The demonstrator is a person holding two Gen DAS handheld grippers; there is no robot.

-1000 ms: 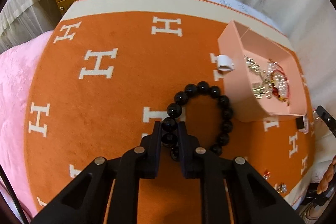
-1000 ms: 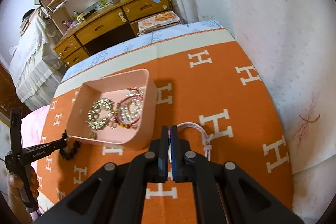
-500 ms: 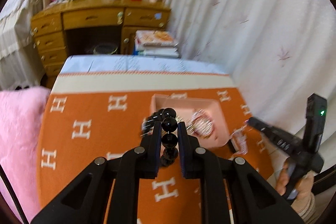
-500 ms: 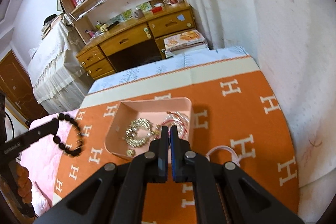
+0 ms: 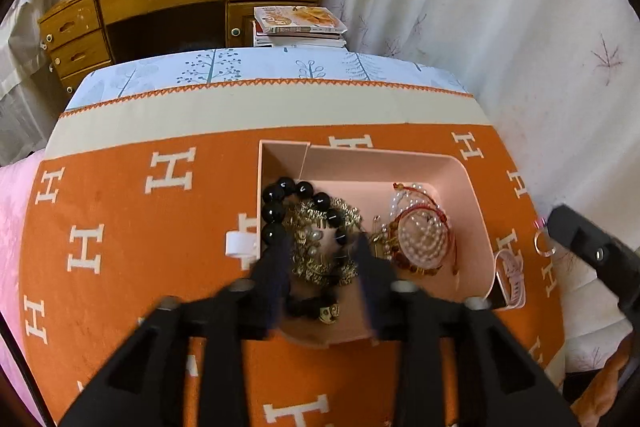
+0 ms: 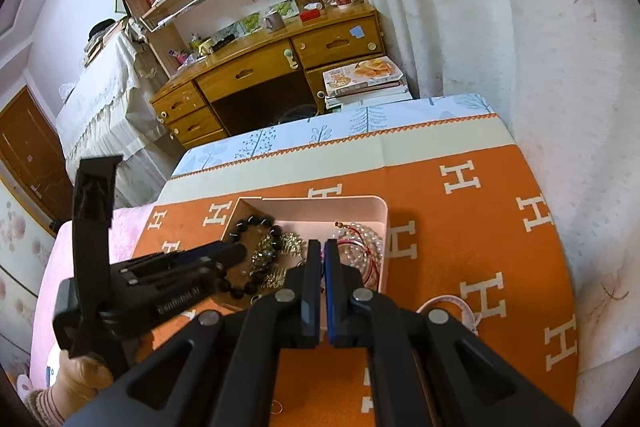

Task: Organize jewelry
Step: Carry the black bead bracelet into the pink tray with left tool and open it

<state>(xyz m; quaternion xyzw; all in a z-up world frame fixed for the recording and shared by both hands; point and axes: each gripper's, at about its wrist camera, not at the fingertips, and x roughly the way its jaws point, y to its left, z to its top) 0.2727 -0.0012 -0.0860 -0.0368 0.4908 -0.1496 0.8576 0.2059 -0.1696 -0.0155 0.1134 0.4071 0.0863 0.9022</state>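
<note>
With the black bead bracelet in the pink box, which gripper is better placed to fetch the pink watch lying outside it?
Right. The right gripper hangs shut and empty, with the pink watch on the blanket just to its right. The left gripper is open over the pink box, on the box's far side from the watch.

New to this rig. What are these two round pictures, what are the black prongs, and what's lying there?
There is no robot arm here: a person holds a two-finger gripper in each hand, and each one carries a fisheye camera looking forward along its fingers. So there is one picture per hand.

In the left view, the left gripper is open above a pink tray. A black bead bracelet lies in the tray on gold jewelry, beside pearl and red strands.

In the right view, the right gripper is shut and appears to hold nothing. A pink watch lies on the orange blanket next to the tray. The other handheld gripper shows on the left of this view.
</note>
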